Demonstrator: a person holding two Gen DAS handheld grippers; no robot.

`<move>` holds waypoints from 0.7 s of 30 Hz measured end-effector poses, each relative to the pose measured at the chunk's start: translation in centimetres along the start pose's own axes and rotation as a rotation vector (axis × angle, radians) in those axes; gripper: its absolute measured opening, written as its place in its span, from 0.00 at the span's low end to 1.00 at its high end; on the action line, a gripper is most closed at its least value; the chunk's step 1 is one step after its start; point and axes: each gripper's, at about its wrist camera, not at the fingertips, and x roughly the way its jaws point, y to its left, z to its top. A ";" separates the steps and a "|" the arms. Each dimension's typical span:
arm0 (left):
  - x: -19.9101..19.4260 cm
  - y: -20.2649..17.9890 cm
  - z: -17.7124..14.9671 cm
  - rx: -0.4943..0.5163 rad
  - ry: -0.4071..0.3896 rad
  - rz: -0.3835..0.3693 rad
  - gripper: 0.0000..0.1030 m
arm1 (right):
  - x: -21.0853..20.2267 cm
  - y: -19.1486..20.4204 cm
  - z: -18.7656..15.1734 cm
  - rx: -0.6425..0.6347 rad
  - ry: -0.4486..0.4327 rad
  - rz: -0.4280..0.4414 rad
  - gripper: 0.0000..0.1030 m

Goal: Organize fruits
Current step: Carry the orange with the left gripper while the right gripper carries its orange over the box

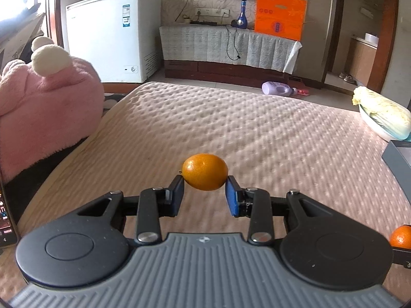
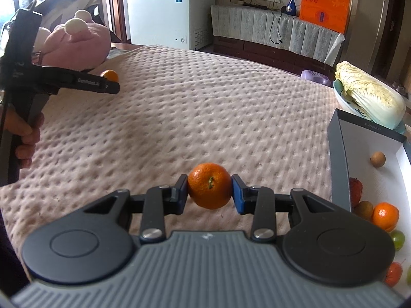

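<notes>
My left gripper is shut on a smooth oval kumquat and holds it above the bed. The same gripper and kumquat show at the left of the right wrist view. My right gripper is shut on a round mandarin with its stem facing me, above the bed. The mandarin also shows at the right edge of the left wrist view. A grey box with a white inside stands at the right and holds several fruits, among them a mandarin and a brown longan.
A pink quilted bed cover lies under both grippers. A pink plush toy sits at the left. A napa cabbage on a plate lies beyond the box. A white freezer and a low cabinet stand past the bed.
</notes>
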 end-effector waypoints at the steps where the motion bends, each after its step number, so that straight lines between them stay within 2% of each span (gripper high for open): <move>1: -0.1 -0.2 0.0 0.002 -0.001 -0.004 0.39 | -0.1 0.0 0.0 0.000 -0.003 0.001 0.38; 21: -1.1 -5.0 0.8 0.051 -0.039 -0.097 0.39 | -2.2 -1.2 0.5 0.012 -0.064 0.008 0.38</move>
